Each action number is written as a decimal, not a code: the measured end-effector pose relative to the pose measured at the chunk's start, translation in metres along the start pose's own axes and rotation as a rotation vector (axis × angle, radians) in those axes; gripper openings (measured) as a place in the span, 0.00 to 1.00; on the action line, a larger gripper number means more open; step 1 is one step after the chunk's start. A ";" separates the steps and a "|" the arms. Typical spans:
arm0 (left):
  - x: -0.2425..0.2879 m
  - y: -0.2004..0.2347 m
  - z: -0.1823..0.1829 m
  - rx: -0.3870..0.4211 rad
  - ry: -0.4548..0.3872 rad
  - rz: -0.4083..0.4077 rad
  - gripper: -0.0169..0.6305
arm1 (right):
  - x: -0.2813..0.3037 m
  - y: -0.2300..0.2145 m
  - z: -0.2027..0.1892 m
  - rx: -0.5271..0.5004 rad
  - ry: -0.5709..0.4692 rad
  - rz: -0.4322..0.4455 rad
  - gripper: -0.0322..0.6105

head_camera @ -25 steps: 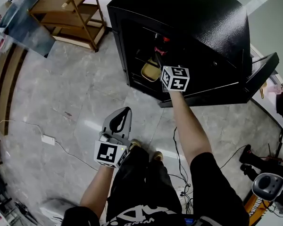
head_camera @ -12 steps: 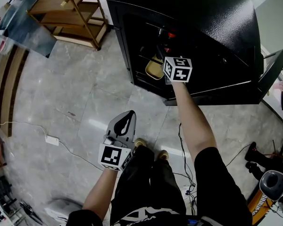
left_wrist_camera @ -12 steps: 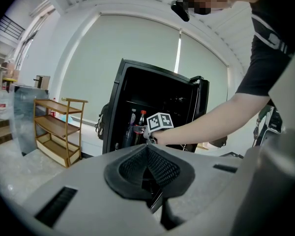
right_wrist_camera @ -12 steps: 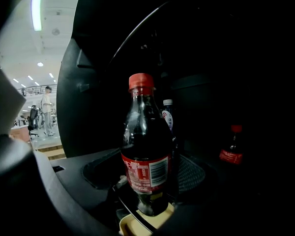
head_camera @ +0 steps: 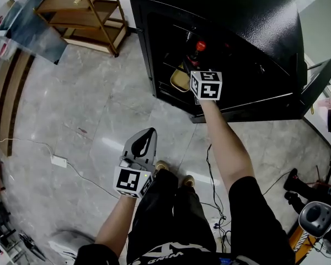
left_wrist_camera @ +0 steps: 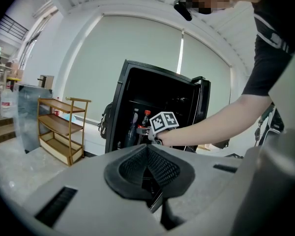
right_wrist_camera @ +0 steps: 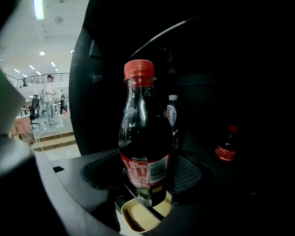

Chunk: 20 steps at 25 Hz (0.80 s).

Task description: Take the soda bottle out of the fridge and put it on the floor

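The soda bottle [right_wrist_camera: 145, 146] is dark cola with a red cap and red label. It stands upright between the pads of my right gripper [right_wrist_camera: 148, 180], which is shut on its lower body. In the head view its red cap [head_camera: 200, 46] shows inside the open black fridge [head_camera: 248, 26], just beyond the right gripper's marker cube [head_camera: 206, 85]. My left gripper [head_camera: 141, 147] hangs low over the grey tiled floor [head_camera: 71, 109], jaws shut and holding nothing. The left gripper view looks over the shut left gripper [left_wrist_camera: 148, 167] at the fridge [left_wrist_camera: 137, 90] and the bottle's cap [left_wrist_camera: 146, 113].
Deeper in the fridge stand a clear bottle with a blue label [right_wrist_camera: 172, 113] and a small cola bottle [right_wrist_camera: 226, 145]. A yellow dish [head_camera: 179, 80] sits on the fridge shelf under the held bottle. The fridge door [head_camera: 314, 84] hangs open at right. A wooden shelf rack [head_camera: 83, 12] stands left; cables [head_camera: 58, 162] cross the floor.
My right gripper and the bottle have stayed at the fridge opening, shifting only slightly; the red cap now shows more plainly. The left gripper has not moved.
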<state>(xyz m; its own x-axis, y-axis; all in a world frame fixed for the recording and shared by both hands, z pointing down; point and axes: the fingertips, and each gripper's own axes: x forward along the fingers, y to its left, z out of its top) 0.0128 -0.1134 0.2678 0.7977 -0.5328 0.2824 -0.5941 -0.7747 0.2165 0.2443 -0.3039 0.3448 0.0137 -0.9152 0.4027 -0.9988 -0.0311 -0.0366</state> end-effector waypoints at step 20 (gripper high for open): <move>-0.031 -0.030 -0.053 -0.038 -0.029 0.059 0.04 | -0.088 0.082 -0.060 -0.072 -0.046 0.212 0.54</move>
<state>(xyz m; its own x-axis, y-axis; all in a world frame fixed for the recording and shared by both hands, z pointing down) 0.0005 -0.0551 0.3019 0.7637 -0.5870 0.2687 -0.6430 -0.7287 0.2355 0.1581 -0.2019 0.3608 -0.1961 -0.9156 0.3511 -0.9804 0.1907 -0.0502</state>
